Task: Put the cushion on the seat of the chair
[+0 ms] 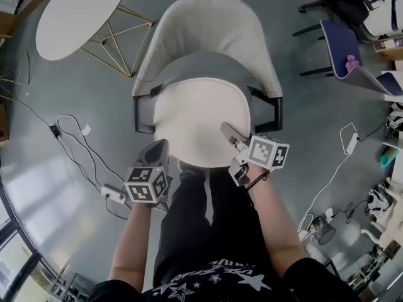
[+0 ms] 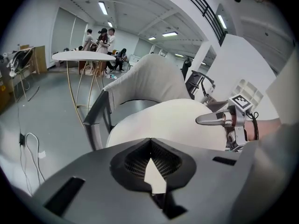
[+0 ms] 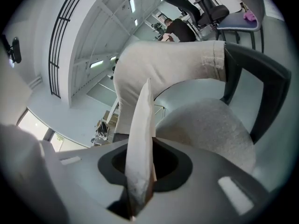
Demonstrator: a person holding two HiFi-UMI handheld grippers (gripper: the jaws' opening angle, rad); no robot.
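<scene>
A cream cushion (image 1: 200,121) hangs low over the grey seat (image 1: 195,68) of a chair with a beige curved back (image 1: 208,24) and black arms. My left gripper (image 1: 158,150) is shut on the cushion's near left edge, and my right gripper (image 1: 228,132) is shut on its near right edge. In the left gripper view a corner of the cushion (image 2: 155,175) sits pinched in the jaws, with the right gripper (image 2: 210,119) across the cushion top. In the right gripper view the cushion edge (image 3: 140,139) stands on end between the jaws, above the grey seat (image 3: 210,125).
A round white table (image 1: 75,14) on gold wire legs stands to the chair's left. Cables and a power strip (image 1: 113,194) lie on the floor at the left. Office chairs (image 1: 352,65) and clutter fill the right side. Several people (image 2: 100,38) stand far behind the table.
</scene>
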